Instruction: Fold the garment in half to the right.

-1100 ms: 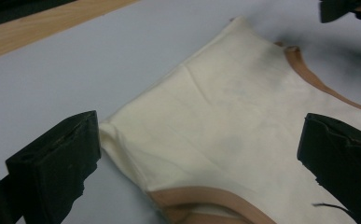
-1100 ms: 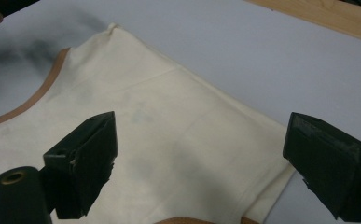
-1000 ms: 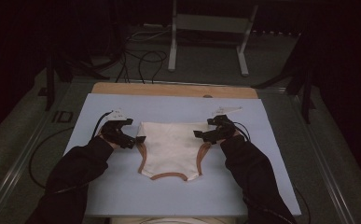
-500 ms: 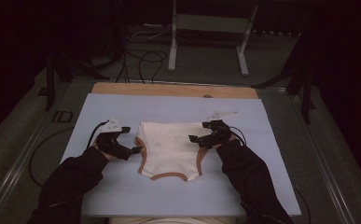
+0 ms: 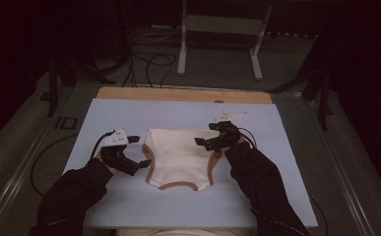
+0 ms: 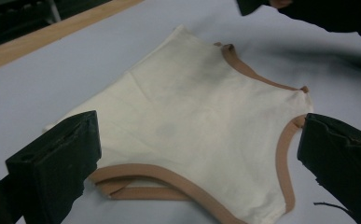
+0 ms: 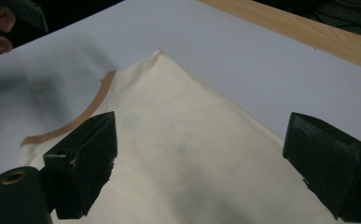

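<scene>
From the high view I have the garment, a cream piece with tan trim, lying flat near the middle of the pale sheet that covers the tabletop, its straight edge away from me and its curved tan hem toward me. My left tool sits just off the garment's left edge, and my right tool hangs over the upper right corner; neither has cloth in it, as far as I can judge from up here. In the left gripper view the jaws are spread wide, one low at the left and one at the right, with the garment between and beyond them; the tan leg band curves across just ahead of the jaws and looks doubled over at its near end. In the right gripper view the jaws are likewise spread wide and holding nothing, hovering above plain cream cloth, with a tan band running off to the left and the wooden edge of the tabletop beyond. I judge this as the approach before a grasp, both tools lined up to take an edge for a fold. The next move calls for lowering each tool until one jaw slides under the cloth, then closing on a single edge without dragging the sheet or bunching the garment
</scene>
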Available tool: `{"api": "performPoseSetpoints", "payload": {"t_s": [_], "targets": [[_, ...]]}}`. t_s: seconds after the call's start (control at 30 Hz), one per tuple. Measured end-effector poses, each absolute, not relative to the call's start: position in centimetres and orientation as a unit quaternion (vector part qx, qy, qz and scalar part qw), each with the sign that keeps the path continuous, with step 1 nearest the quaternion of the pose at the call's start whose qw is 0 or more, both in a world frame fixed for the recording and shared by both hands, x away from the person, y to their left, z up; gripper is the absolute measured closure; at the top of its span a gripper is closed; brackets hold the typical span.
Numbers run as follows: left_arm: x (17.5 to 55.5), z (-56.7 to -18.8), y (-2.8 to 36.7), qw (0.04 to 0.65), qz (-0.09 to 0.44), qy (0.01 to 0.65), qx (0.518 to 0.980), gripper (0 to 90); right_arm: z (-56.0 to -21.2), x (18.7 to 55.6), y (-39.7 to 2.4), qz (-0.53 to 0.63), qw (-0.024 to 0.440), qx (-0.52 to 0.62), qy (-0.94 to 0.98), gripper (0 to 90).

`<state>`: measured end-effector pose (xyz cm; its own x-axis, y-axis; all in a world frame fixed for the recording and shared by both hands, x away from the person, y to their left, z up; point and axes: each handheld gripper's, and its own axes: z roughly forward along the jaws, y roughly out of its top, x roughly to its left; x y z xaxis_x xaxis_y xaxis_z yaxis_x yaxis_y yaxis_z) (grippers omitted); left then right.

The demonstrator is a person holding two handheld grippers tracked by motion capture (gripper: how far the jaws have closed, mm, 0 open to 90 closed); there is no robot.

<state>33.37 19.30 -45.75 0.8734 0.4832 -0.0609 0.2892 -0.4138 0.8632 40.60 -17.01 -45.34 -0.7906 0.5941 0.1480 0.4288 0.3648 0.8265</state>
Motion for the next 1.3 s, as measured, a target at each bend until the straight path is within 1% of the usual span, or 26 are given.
{"api": "performPoseSetpoints", "payload": {"t_s": [0.23, 0.4, 0.53, 0.57, 0.8, 0.97, 1.13, 1.17, 1.2, 1.23, 1.27, 1.3], "targets": [[32.0, -45.8, 18.3, 0.489, 0.113, 0.198, 0.842, 0.3, -44.7, 41.8, -14.8, 0.474, 0.081, 0.299, 0.824, 9.9], [31.6, -46.4, 17.7, 0.487, 0.111, 0.186, 0.846, 0.3, -44.6, 42.5, -13.6, 0.472, 0.078, 0.293, 0.828, 9.9], [31.4, -47.0, 17.5, 0.470, 0.103, 0.188, 0.856, 0.3, -44.6, 43.0, -12.5, 0.474, 0.071, 0.290, 0.828, 10.1], [31.4, -47.3, 17.4, 0.468, 0.094, 0.186, 0.859, 0.3, -44.7, 43.2, -11.8, 0.474, 0.069, 0.288, 0.830, 10.2], [31.1, -48.5, 16.5, 0.440, 0.077, 0.144, 0.883, 0.3, -45.5, 43.6, -10.0, 0.469, 0.057, 0.279, 0.836, 10.2], [31.4, -49.5, 16.2, 0.412, 0.058, 0.136, 0.899, 0.3, -46.0, 43.8, -8.7, 0.466, 0.045, 0.275, 0.839, 10.2], [31.4, -50.4, 15.9, 0.386, 0.058, 0.120, 0.913, 4.5, -46.5, 44.2, -7.6, 0.458, 0.038, 0.272, 0.846, 10.2], [31.4, -50.5, 15.8, 0.381, 0.060, 0.117, 0.915, 7.2, -46.6, 44.3, -7.4, 0.457, 0.038, 0.270, 0.846, 10.2], [31.5, -50.6, 15.7, 0.377, 0.058, 0.114, 0.917, 8.1, -46.7, 44.3, -7.2, 0.457, 0.037, 0.270, 0.847, 10.3], [31.6, -50.7, 15.6, 0.372, 0.058, 0.112, 0.920, 12.3, -46.9, 44.3, -7.0, 0.457, 0.033, 0.271, 0.846, 10.3], [31.6, -50.9, 15.5, 0.367, 0.062, 0.113, 0.921, 12.3, -46.9, 44.3, -7.0, 0.457, 0.033, 0.271, 0.846, 10.3], [31.7, -51.1, 15.5, 0.357, 0.060, 0.108, 0.926, 16.3, -47.0, 44.4, -6.9, 0.457, 0.032, 0.271, 0.846, 10.3]]}}
